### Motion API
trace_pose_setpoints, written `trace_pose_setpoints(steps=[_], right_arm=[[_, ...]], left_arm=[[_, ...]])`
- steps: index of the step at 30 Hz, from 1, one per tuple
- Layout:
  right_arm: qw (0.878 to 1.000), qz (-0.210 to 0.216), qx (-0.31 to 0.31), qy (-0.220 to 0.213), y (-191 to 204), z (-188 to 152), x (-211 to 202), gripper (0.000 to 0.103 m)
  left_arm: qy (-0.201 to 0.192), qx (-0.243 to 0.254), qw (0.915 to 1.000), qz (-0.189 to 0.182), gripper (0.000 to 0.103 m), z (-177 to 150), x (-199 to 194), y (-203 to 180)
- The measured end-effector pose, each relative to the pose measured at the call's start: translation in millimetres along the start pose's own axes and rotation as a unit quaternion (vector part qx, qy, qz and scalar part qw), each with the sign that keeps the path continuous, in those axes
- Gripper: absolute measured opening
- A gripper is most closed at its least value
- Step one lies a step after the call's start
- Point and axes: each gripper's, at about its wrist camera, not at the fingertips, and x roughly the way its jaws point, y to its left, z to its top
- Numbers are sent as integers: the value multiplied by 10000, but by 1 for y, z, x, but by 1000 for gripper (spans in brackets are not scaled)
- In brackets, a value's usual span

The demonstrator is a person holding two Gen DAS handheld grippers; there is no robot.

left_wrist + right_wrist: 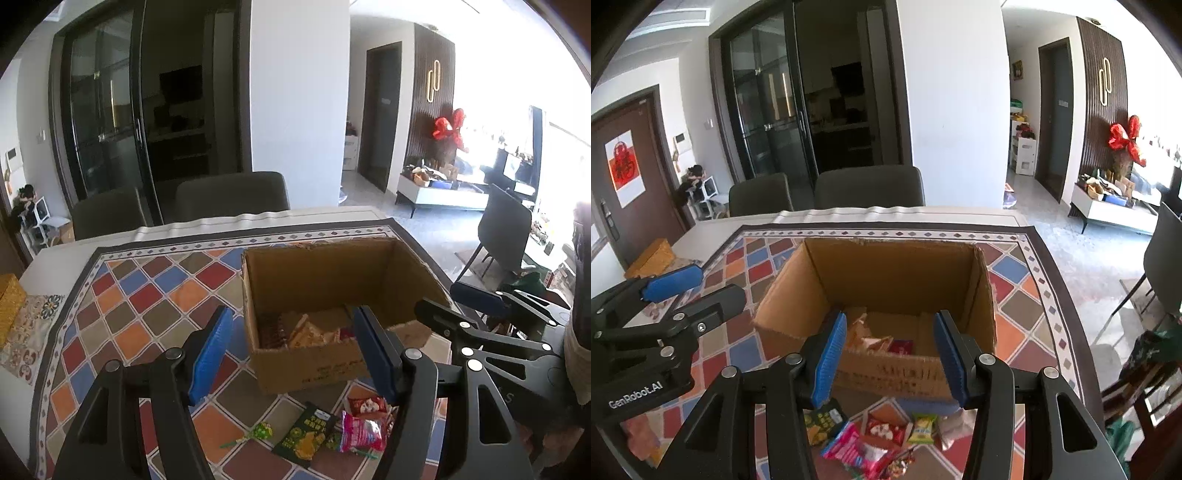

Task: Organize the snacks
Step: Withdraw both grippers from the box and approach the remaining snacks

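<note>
- My left gripper (295, 354) and right gripper (890, 354) are both spread wide, grasping nothing.
- Cardboard box (886, 273) sits just ahead of both.
- Snack packets (871, 439) lie below my right gripper.

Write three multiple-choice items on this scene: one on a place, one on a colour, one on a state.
1. Where do the loose snack packets lie?
A. on the chair
B. on the tablecloth in front of the box
C. on the floor

2. What colour are the pads on the tongs?
A. blue
B. yellow
C. white

3. How is the cardboard box?
A. taped shut
B. open and bare inside
C. open, with some snacks inside

Key: 1 B, packets lie on the tablecloth before the box; 2 A, both views show blue pads; 3 C, packets show on its floor.
</note>
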Motion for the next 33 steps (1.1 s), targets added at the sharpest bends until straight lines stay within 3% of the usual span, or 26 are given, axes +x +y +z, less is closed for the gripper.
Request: trace_pose_setpoints(steps=[9,18,33], right_arm=[[10000,46,-15,13,3,-27,-16,50],[9998,-45,94,154,-4,-60,-22,50],[9960,89,-210,859,12,-116,-3,50]], left_arm=[[-43,113,9998,-128,68,-30,-17,-11],[164,140,9994,-255,68,-68,-13,-21],[962,-15,9948,-334,68,-139,10,-9]])
